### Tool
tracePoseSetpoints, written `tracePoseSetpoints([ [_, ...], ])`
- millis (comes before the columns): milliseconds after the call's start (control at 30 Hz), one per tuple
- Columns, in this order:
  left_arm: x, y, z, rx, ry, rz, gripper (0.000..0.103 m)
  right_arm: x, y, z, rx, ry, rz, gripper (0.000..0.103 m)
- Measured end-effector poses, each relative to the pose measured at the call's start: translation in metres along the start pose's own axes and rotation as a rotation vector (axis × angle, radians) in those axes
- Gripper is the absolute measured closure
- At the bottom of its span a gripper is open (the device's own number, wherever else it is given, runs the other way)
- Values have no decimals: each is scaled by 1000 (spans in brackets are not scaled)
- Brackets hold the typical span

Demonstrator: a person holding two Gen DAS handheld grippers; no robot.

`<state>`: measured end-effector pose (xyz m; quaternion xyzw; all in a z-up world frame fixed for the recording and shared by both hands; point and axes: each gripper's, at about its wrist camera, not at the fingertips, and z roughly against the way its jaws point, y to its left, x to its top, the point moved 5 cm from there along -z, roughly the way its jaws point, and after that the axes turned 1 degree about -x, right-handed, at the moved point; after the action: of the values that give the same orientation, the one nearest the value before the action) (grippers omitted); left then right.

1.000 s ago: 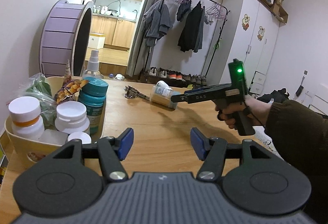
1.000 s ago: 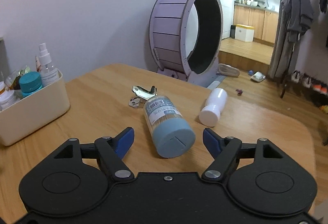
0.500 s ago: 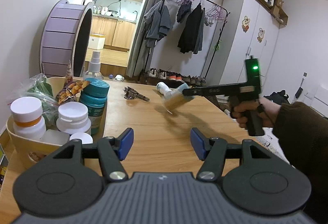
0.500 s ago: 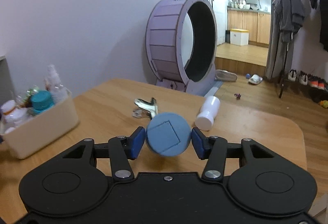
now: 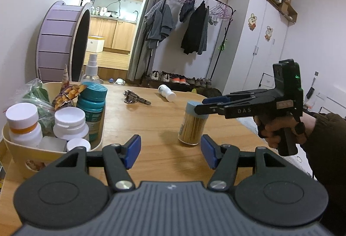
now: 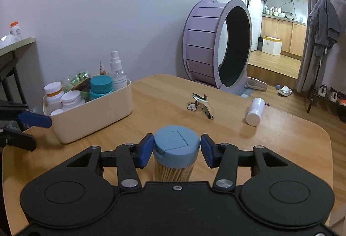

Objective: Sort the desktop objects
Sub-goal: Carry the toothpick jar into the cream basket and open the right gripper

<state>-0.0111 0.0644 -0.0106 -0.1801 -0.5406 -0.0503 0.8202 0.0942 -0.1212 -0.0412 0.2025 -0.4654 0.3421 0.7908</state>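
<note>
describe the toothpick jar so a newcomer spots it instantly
On the wooden table, look right of the cream bin, toward the near edge. The toothpick jar stands upright there, its cap between the right tongs. Unlike the lying white bottle, it is clear, packed with pale sticks, with a light blue lid.

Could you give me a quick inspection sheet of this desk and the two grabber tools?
Surface: wooden table, bare in the middle.
Job's things: toothpick jar upright; white bottle on its side; metal clip; cream bin holding bottles.
Clutter: nothing seen.
Grippers: right gripper around the jar's blue lid, grip not certain; left gripper open, empty.
Cables: nothing seen on the table.
Surroundings: purple wheel, clothes rack.
</note>
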Motion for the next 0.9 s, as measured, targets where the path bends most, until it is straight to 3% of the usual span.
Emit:
tracePoseSetpoints([
  [267, -1, -1, -1, 2, 0, -4, 43, -3, -5, -1, 0, -8, -38, 39],
  [367, -1, 0, -1, 5, 0, -3, 43, -4, -3, -10, 13, 8, -39, 39],
  [400, -1, 0, 0, 6, -1, -2, 43, -5, -2, -12, 15, 14, -39, 41],
  [433, -1, 1, 1, 7, -3, -2, 43, -5, -2, -15, 16, 20, -40, 53],
  [567, 0, 3, 5, 13, -12, 3, 43, -4, 1, -23, 23, 39, -43, 55],
  [667, 1, 7, 11, 19, -26, 12, 43, 13, 2, -18, 45, -1, -73, 55],
  [900, 7, 20, 32, 61, -82, 35, 43, 92, 34, -15, 156, -120, -23, 55],
])
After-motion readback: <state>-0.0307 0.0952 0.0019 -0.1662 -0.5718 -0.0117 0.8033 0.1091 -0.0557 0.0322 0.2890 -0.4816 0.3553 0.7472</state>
